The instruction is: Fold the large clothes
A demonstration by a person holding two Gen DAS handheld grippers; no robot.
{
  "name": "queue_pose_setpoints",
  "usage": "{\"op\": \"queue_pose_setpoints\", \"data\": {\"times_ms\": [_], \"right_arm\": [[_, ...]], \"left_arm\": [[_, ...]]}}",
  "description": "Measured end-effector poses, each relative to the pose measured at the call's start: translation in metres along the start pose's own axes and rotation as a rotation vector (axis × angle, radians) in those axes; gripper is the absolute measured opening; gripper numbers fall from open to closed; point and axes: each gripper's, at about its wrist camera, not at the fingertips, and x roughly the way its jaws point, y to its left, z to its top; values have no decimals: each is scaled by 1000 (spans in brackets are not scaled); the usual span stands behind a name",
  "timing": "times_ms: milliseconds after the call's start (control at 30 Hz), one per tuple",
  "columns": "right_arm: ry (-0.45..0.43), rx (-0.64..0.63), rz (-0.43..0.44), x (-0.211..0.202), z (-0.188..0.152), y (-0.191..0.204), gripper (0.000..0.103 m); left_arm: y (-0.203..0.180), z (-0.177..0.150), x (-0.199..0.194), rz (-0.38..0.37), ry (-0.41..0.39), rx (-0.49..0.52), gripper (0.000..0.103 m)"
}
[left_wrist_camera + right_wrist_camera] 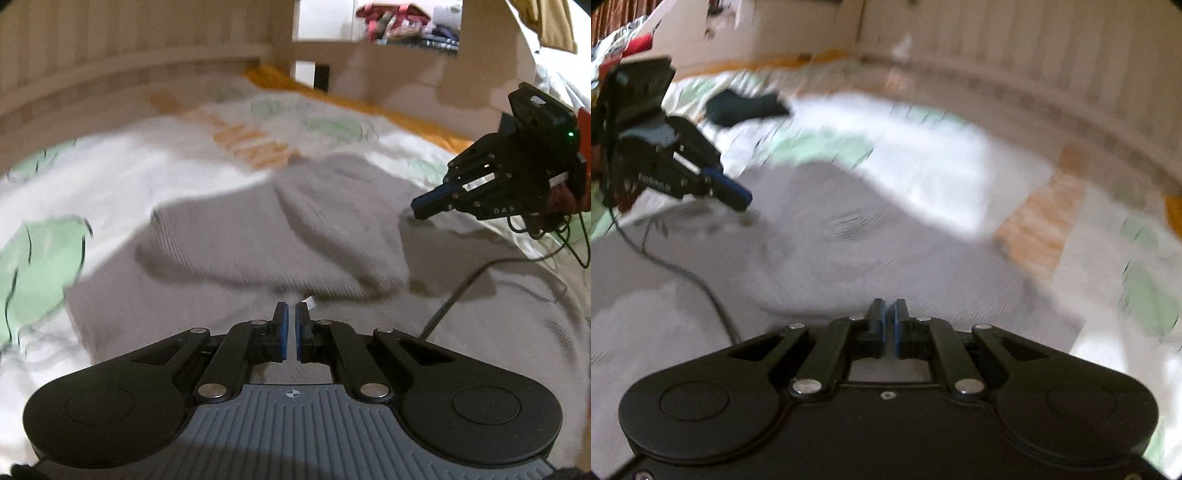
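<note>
Grey garment point(280, 236) lies rumpled mid-bed point(122, 173), at twelve o'clock from both tongs. Left tongs point(291, 314) clenched, nothing visibly gripped; right tongs point(889, 314) likewise. Recommendation: open over one hem corner each, pinch a single layer, lift evenly.

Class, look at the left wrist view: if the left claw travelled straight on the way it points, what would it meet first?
Most likely the grey garment spread on the bed just beyond the left claw; blur makes depth uncertain.
</note>
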Motion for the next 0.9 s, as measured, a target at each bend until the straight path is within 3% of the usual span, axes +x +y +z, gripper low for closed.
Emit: {"op": "queue_pose_setpoints", "data": {"times_ms": [67,133,200,233,267,400,533,633,833,900], "right_arm": [[26,22,-3,-2,-2,4,10],[19,91,-15,-6,5,-2,15],[-10,226,-33,-6,16,-20,34],[-15,307,-33,-4,20,-30,54],[-14,397,-40,-1,23,-41,65],[-31,684,-5,16,15,-74,66],[-32,897,7,38,-6,-88,66],[-35,976,32,41,-27,-88,66],[-68,1004,67,46,-30,-90,63],[-59,982,67,49,-27,-87,53]], "left_arm": [[13,7,-6,-2,2,-77,7],[31,21,-11,11,-21,-224,16],[50,32,-9,9,-61,-400,51],[60,34,-4,3,-84,-487,57],[66,35,0,-3,-99,-556,59],[80,33,23,22,-112,-719,59],[89,12,46,-8,-108,-856,59],[91,6,54,-18,-125,-857,59],[100,17,62,-52,-160,-810,55],[99,17,66,-49,-160,-794,19]]}}
